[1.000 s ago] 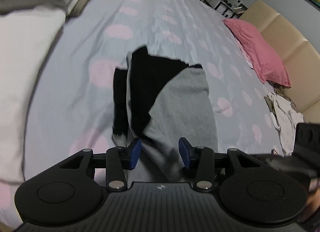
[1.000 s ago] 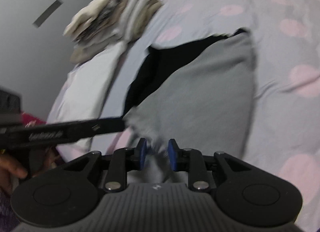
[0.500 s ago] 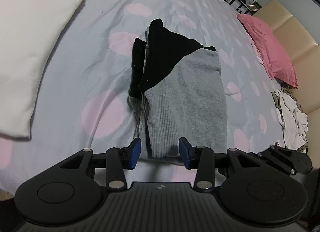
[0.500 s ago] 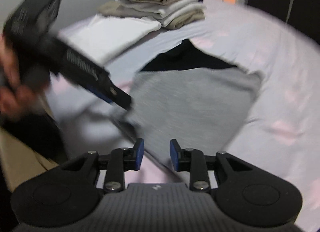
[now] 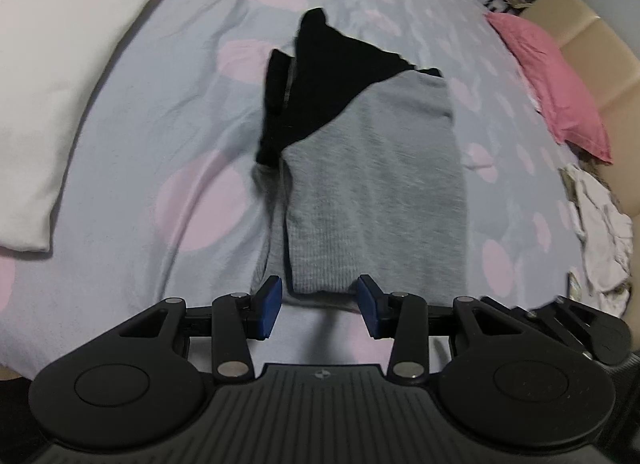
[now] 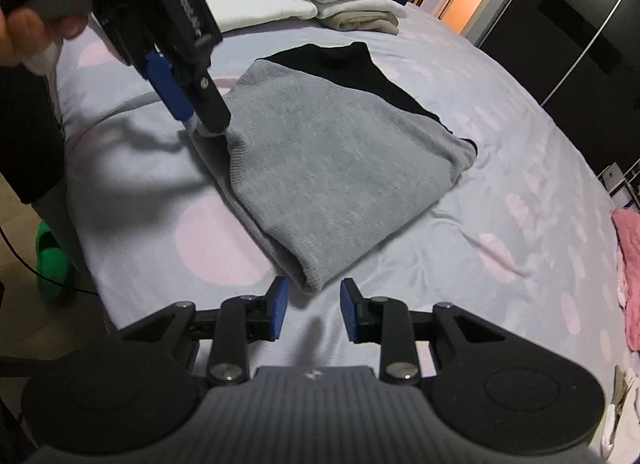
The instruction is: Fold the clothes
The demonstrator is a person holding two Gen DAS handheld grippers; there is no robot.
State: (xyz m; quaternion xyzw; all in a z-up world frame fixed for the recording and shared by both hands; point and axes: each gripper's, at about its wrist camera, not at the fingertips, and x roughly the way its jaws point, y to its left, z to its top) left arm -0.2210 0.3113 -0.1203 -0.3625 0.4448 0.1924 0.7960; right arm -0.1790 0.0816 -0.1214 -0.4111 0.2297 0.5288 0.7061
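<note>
One folded sweater (image 5: 372, 184), two open grippers (image 5: 319, 306) (image 6: 313, 306)

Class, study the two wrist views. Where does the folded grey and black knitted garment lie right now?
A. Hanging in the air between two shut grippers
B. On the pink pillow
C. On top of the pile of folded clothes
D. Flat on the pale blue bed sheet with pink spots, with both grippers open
D: the folded grey and black knitted garment lies flat on the pale blue bed sheet with pink spots, and the left gripper and right gripper are both open and hold nothing.
</note>
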